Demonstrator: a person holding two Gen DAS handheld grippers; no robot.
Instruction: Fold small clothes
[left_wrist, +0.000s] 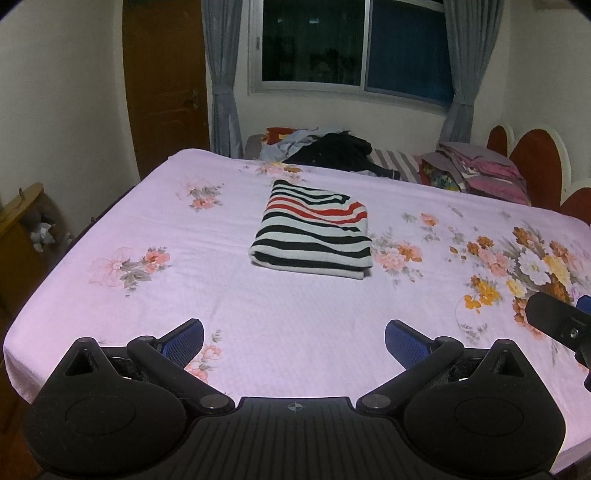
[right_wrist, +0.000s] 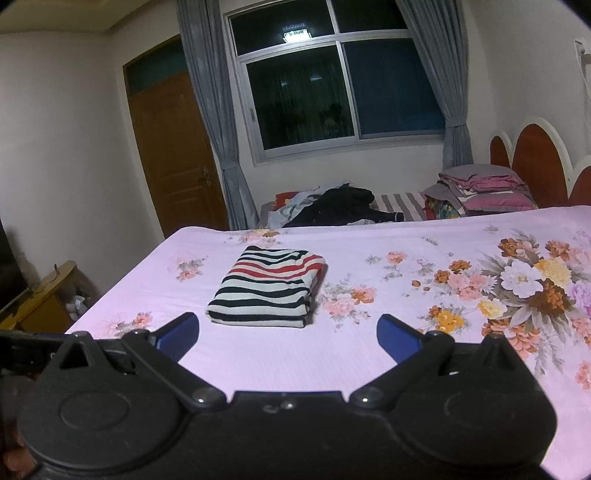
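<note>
A small striped garment (left_wrist: 312, 230), white with black and red bands, lies folded into a neat rectangle on the pink floral bedsheet (left_wrist: 147, 221). The right wrist view shows the same garment (right_wrist: 267, 288) on the sheet (right_wrist: 369, 354). My left gripper (left_wrist: 294, 338) hovers open over the near part of the bed, well short of the garment, nothing between its blue pads. My right gripper (right_wrist: 287, 334) is open too, just in front of the garment's near edge and holding nothing. Part of the right gripper (left_wrist: 557, 325) shows at the right edge of the left wrist view.
A heap of dark and light clothes (left_wrist: 325, 149) and a stack of folded bedding (left_wrist: 480, 170) lie beyond the far edge of the bed. A red headboard (right_wrist: 535, 166) stands at the right. A wooden door (right_wrist: 173, 147), curtains and a dark window (right_wrist: 332, 92) fill the back wall.
</note>
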